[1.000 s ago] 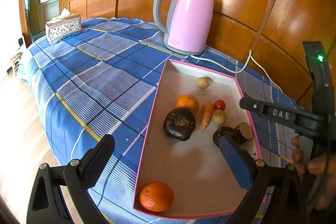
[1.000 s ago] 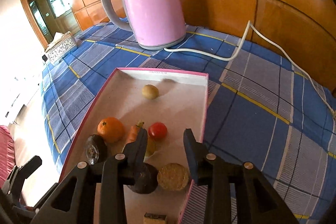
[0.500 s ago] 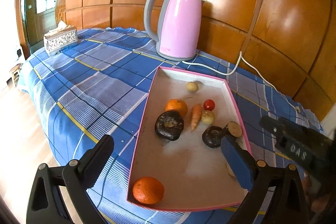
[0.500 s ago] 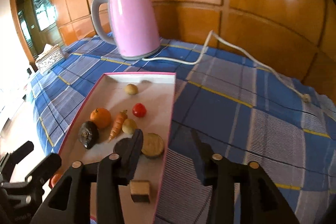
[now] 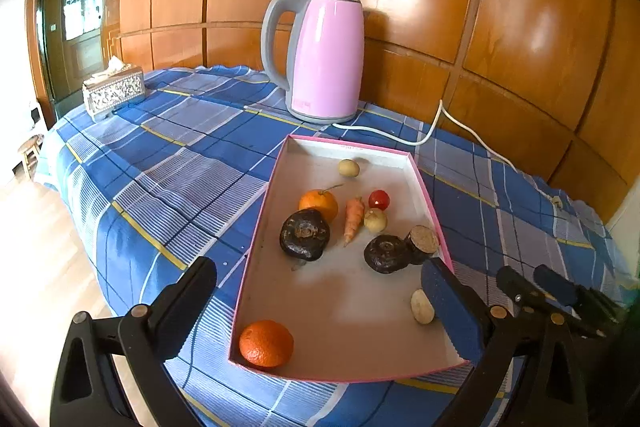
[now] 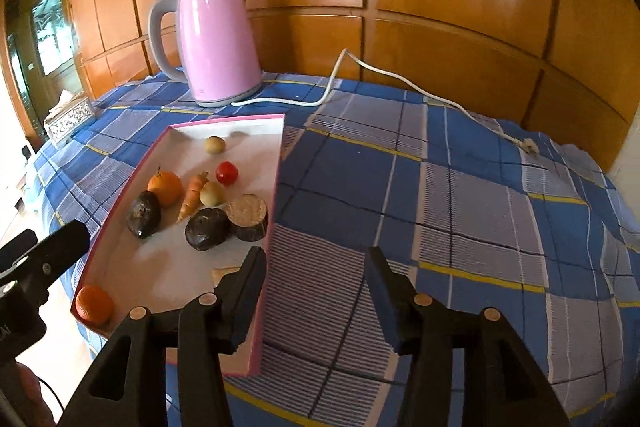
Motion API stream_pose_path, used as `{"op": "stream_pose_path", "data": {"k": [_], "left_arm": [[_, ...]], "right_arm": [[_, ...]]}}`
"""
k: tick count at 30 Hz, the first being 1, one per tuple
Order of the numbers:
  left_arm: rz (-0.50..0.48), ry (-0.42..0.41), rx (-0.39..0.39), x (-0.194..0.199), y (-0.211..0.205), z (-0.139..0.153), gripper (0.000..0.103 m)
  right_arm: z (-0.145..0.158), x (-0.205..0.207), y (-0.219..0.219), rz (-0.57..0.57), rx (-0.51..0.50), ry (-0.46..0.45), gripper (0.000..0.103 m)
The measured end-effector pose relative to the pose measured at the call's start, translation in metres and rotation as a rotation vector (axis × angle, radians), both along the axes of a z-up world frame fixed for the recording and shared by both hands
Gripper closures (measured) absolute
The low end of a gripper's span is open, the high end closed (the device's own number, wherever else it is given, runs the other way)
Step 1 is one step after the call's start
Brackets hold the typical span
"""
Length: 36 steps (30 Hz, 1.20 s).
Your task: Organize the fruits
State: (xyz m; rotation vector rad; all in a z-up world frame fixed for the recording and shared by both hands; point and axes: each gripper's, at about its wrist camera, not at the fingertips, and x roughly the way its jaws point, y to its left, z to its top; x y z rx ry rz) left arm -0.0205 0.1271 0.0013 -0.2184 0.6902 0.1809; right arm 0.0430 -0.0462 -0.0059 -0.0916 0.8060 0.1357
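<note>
Pick one piece in the tray (image 5: pixel 256 239) and commit to it before you lower either tool. Everything the task concerns already lies in that pink-rimmed tray on the checked counter (image 5: pixel 168 163), in front of the pink kettle (image 5: pixel 326 55). My guess is that the step in hand is choosing and approaching the next fruit.

The crowded group in the middle is the hard part. The small orange (image 5: pixel 319 203), the carrot (image 5: pixel 353 219), the red tomato (image 5: pixel 379 199) and a pale round fruit (image 5: pixel 375 220) sit close together, with two dark fruits (image 5: pixel 305 239) just nearer. The right one of these touches a cut brown stub (image 5: pixel 422 242). Come down from above with the jaws straddling only your target, or a neighbour will likely roll.

The lone orange (image 5: pixel 266 343) in the near left corner is the easy take, well apart from the rest. Close gently on it, since round skin probably slips.

Your left gripper (image 5: pixel 320 307) hovers over the near end of the tray, jaws spread very wide, holding nothing. Its right finger hides part of a pale piece (image 5: pixel 421 305) by the right wall. Your right gripper (image 6: pixel 316 291) is also spread and empty. It sits over the tray's right rim, with one finger above the tray and the other above the cloth.
</note>
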Motion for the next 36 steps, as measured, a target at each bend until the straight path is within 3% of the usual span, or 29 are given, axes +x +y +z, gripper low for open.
{"op": "stream_pose_path", "data": {"k": [7, 14, 36], "left_arm": [[0.005, 0.004, -0.001, -0.001, 0.0, 0.0, 0.0], [0.024, 0.013, 0.053, -0.001, -0.004, -0.001, 0.0], [0.035, -0.018, 0.042, -0.004, -0.002, 0.002, 0.0]], "right_arm": [[0.004, -0.006, -0.004, -0.013, -0.005, -0.026, 0.051], [0.003, -0.009, -0.003, -0.011, -0.006, -0.028, 0.051], [0.007, -0.013, 0.003, 0.004, -0.024, -0.059, 0.051]]}}
